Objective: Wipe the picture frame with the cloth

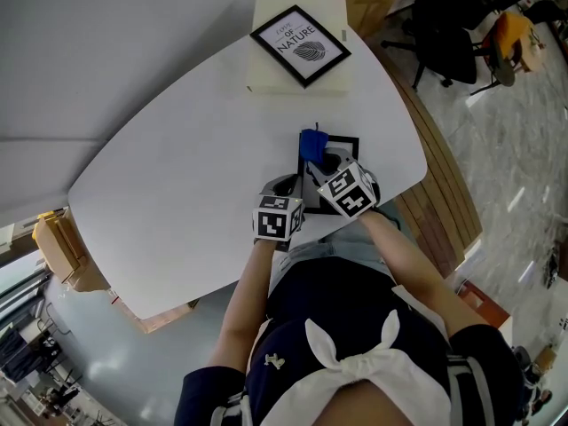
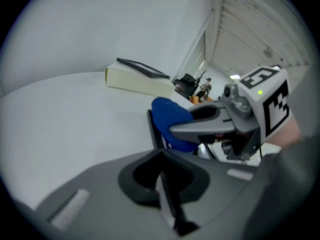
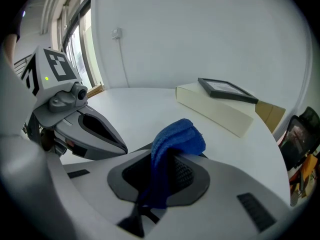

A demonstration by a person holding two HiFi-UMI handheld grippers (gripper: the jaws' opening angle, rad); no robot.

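Note:
A small black picture frame (image 1: pixel 348 142) lies near the table's front edge. My left gripper (image 1: pixel 286 187) is shut on its near left edge; in the left gripper view the frame's thin black edge (image 2: pixel 154 129) runs out from between the jaws (image 2: pixel 162 156). My right gripper (image 1: pixel 321 162) is shut on a blue cloth (image 1: pixel 311 144), which bunches out past its fingertips over the frame. The right gripper view shows the cloth (image 3: pixel 177 139) pinched between the jaws (image 3: pixel 167 159). In the left gripper view the cloth (image 2: pixel 172 116) sits just behind the frame edge.
A second framed print (image 1: pixel 300 33) rests on a cream box (image 1: pixel 266 78) at the table's far side. The white table (image 1: pixel 177 176) stretches to the left. Office chairs (image 1: pixel 444 34) stand beyond its right edge, and a cardboard box (image 1: pixel 62 242) is on the floor at left.

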